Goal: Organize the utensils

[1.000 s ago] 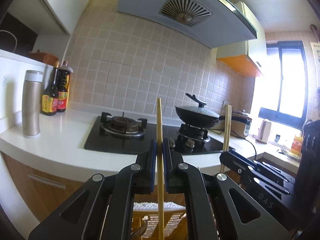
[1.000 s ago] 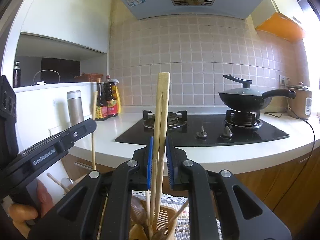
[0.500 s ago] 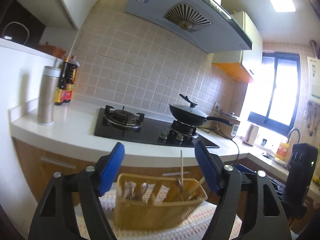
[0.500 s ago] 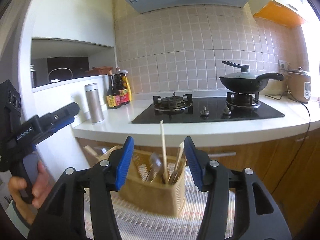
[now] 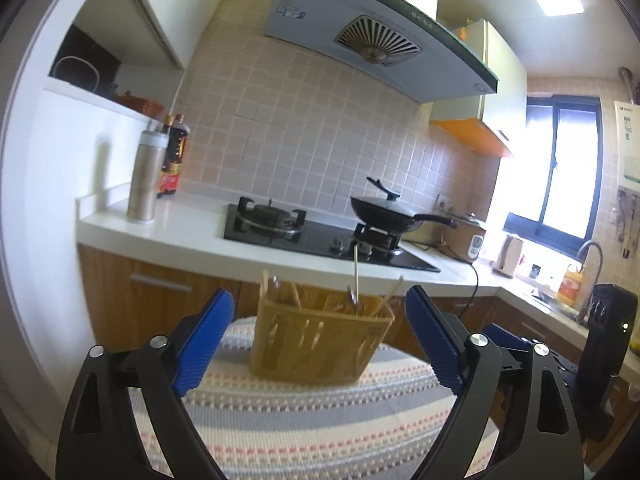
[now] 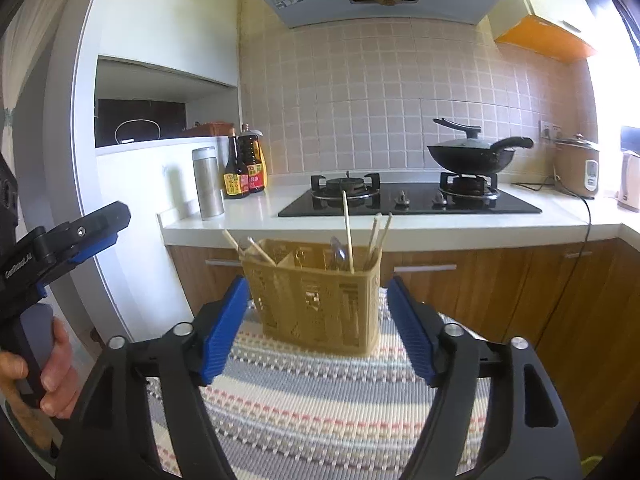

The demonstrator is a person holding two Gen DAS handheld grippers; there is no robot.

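Note:
A tan plastic utensil basket point(image 5: 320, 340) point(image 6: 316, 304) stands on a striped woven mat point(image 5: 320, 420) point(image 6: 320, 408). Wooden chopsticks point(image 6: 348, 236) point(image 5: 355, 276) and metal spoons point(image 6: 336, 256) stand upright in it. My left gripper point(image 5: 320, 340) is open and empty, a short way back from the basket. My right gripper point(image 6: 318, 328) is open and empty, also back from the basket. The left gripper also shows at the left edge of the right wrist view point(image 6: 80, 236), held by a hand.
Behind the mat runs a white counter point(image 6: 400, 228) with a black gas hob point(image 6: 408, 200), a wok point(image 6: 468, 156), a steel flask point(image 6: 208, 184) and sauce bottles point(image 6: 244, 172). Wooden cabinets point(image 6: 520, 280) lie below. A rice cooker point(image 6: 576, 168) sits at the right.
Both grippers were shut on chopsticks over the basket a second ago. They opened, left the chopsticks in the basket, and have pulled back and away from it.

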